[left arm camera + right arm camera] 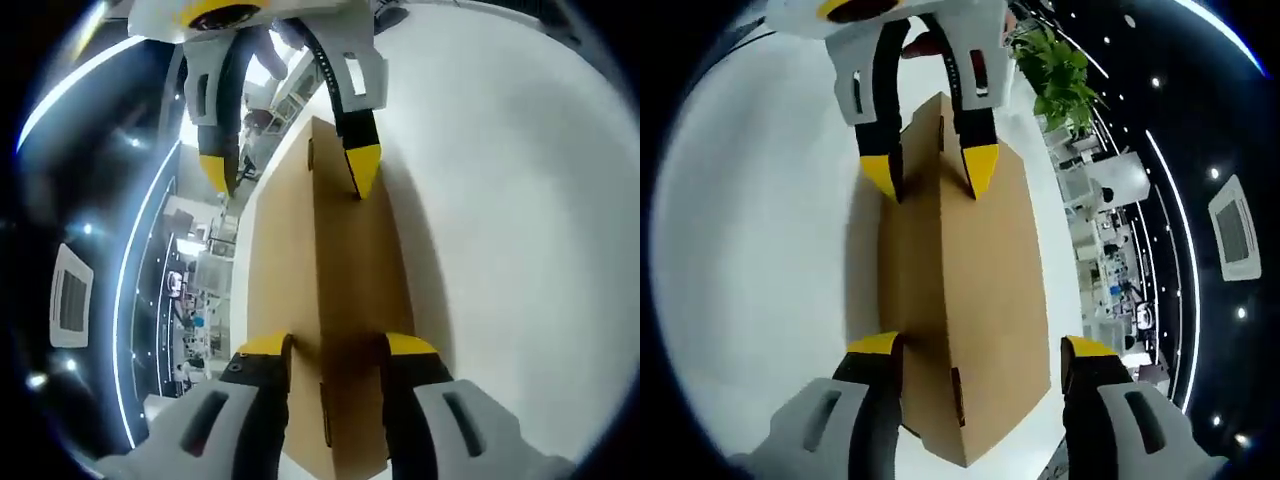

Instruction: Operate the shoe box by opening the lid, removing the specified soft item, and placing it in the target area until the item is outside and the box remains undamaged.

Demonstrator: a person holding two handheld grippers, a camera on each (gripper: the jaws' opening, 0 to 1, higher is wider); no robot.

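Left gripper view: the shoe box [330, 300], plain brown cardboard with its lid down, lies on the white tabletop [520, 200]. The left gripper [335, 350] has its jaws parted, straddling the near end of the box; the right gripper [295, 170] straddles the far end.

Right gripper view: the right gripper [980, 350] is spread wide about its end of the box. I judge the lid lift comes next: catch the lid edge at both ends and raise evenly, so the cardboard doesn't crease
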